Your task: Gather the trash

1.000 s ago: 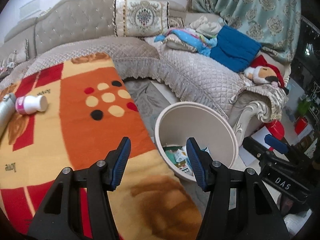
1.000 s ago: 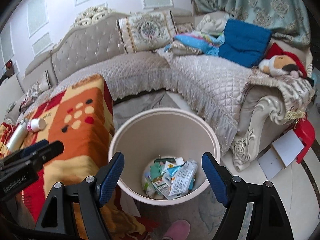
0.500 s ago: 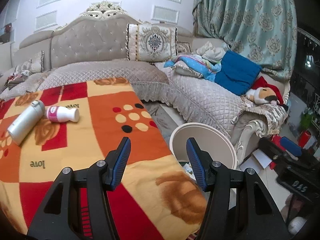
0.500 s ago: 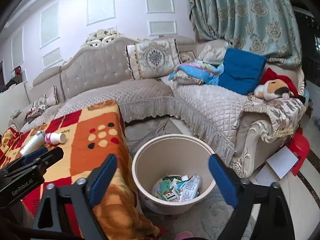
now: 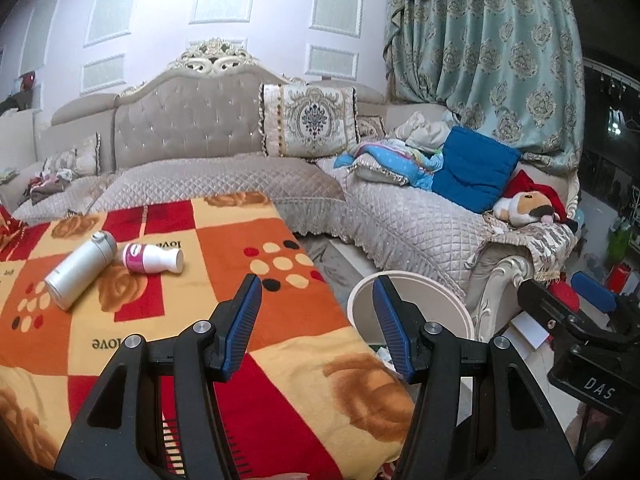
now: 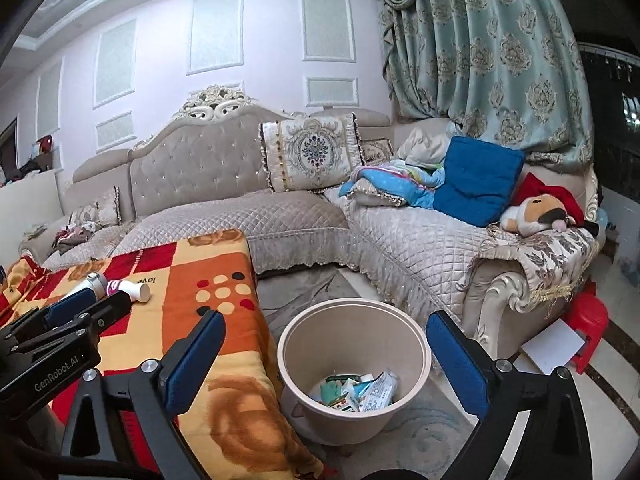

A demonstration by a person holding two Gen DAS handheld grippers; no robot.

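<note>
Right gripper point(image 6: 324, 354) empty, jaws opening wide above the beige bin point(image 6: 412, 344), likely so trash falls among the wrappers point(image 6: 356, 390) inside. Left gripper point(image 5: 316, 320) parted, empty, over the blanket point(image 5: 192, 320). Silver bottle point(image 5: 80, 270) and pink-labelled bottle point(image 5: 154, 260) lie far left on it; label unreadable, bin mostly hidden in left view

Both tools are built alike: the left gripper point(image 5: 316, 294) has two black, open-framed plastic arms with triangular cut-outs, round silver screw heads at the joints, and blue ribbed pads point(image 5: 239, 326) on the inner faces of its fingers. The right gripper point(image 6: 324, 344) shows the same black frame, silver screws and smoother-looking blue pads point(image 6: 456, 362). White lettering marks the black bodies: "DAS" at the lower right of the left view, "GenRobot.AI" at the lower left of the right view.
</note>
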